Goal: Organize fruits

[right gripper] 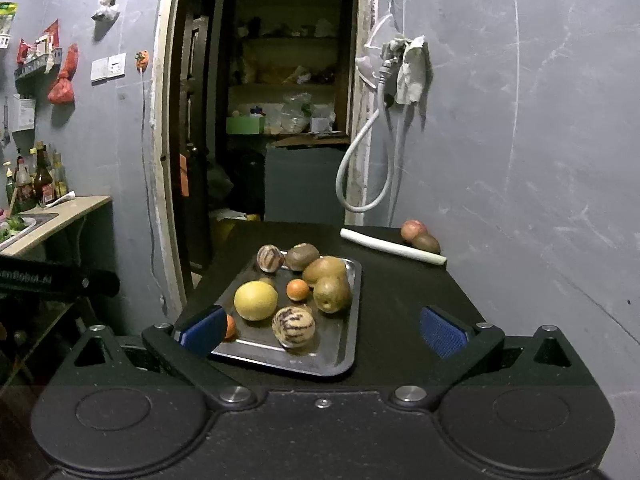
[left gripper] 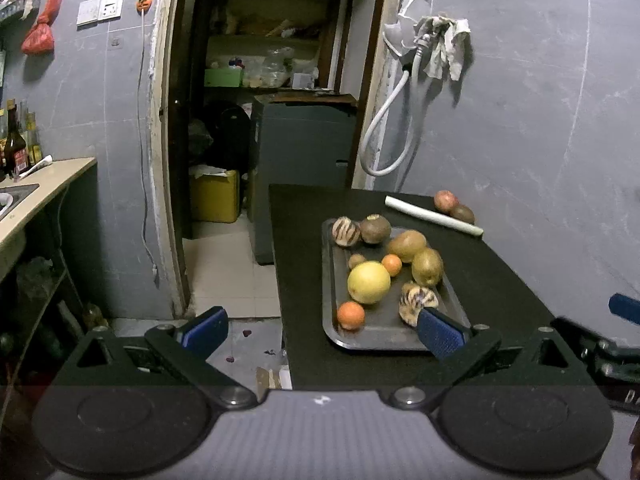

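A black table [right gripper: 400,320] is set against the grey wall, presumably as the work surface. A tray [right gripper: 344,344] lies on its left part, its near end close to the near edge, most likely so that the fruit is kept together and cannot roll off. Nearly all the fruit is gathered in it: a yellow citrus [right gripper: 256,301] toward the near left, two pears [right gripper: 332,294] touching each other on the right side, two striped melons [right gripper: 293,327], one at the near end and one at the far left corner, a brown fruit [right gripper: 302,257] beside the far melon, and two oranges [left gripper: 351,315], the near one half hidden behind a finger in the right wrist view.

Two fruits are seen outside the tray, an apple [right gripper: 413,230] and a kiwi [right gripper: 426,242], touching each other by the wall, just behind a leek [right gripper: 392,246] that lies across the far right corner. They are judged to be what remains to be collected.

The left gripper [left gripper: 320,332] is held wide open with nothing in it, low before the table's near edge. The right gripper [right gripper: 322,330] is likewise spread wide and empty, aimed over the tray's near end, well short of the apple.
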`<state>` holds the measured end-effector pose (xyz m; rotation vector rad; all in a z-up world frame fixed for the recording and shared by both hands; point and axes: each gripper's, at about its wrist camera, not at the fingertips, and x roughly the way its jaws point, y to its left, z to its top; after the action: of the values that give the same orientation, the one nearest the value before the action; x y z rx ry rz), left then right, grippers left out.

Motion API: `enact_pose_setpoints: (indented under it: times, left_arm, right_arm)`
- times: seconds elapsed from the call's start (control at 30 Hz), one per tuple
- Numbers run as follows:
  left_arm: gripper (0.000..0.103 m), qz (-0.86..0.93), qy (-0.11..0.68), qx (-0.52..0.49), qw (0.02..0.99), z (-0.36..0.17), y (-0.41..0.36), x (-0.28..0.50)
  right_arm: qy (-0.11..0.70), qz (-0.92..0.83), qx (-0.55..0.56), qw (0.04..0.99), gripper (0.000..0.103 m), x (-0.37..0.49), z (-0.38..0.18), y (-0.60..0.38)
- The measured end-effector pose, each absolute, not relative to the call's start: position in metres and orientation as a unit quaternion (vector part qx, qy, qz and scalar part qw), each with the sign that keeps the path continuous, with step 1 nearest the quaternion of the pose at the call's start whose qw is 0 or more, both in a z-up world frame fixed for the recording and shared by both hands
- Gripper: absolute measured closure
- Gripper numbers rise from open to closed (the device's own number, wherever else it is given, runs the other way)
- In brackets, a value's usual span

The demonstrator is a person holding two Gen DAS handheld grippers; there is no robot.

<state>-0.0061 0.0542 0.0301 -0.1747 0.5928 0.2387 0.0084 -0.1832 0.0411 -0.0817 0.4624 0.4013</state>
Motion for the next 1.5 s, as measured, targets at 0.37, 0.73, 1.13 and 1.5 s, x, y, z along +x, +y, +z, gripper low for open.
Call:
enact_pose_setpoints:
  times: [0.37, 0.73, 1.13, 1.5]
  left_arm:
    - [0.001, 0.114, 0.310, -0.070, 0.941, 0.008, 0.047, -0.025]
    - [0.001, 0.120, 0.333, -0.091, 0.931, -0.008, 0.056, -0.033]
    - [0.001, 0.113, 0.349, -0.098, 0.925, -0.014, 0.052, -0.030]
    - [0.001, 0.108, 0.362, -0.106, 0.920, -0.016, 0.048, -0.027]
  right_arm:
    - [0.253, 0.211, -0.052, 0.943, 0.001, 0.002, 0.027, -0.182]
    - [0.283, 0.212, -0.045, 0.934, 0.001, 0.006, 0.012, -0.189]
    - [0.297, 0.216, -0.045, 0.929, 0.001, 0.008, 0.008, -0.192]
    - [0.307, 0.216, -0.045, 0.926, 0.001, 0.010, 0.004, -0.197]
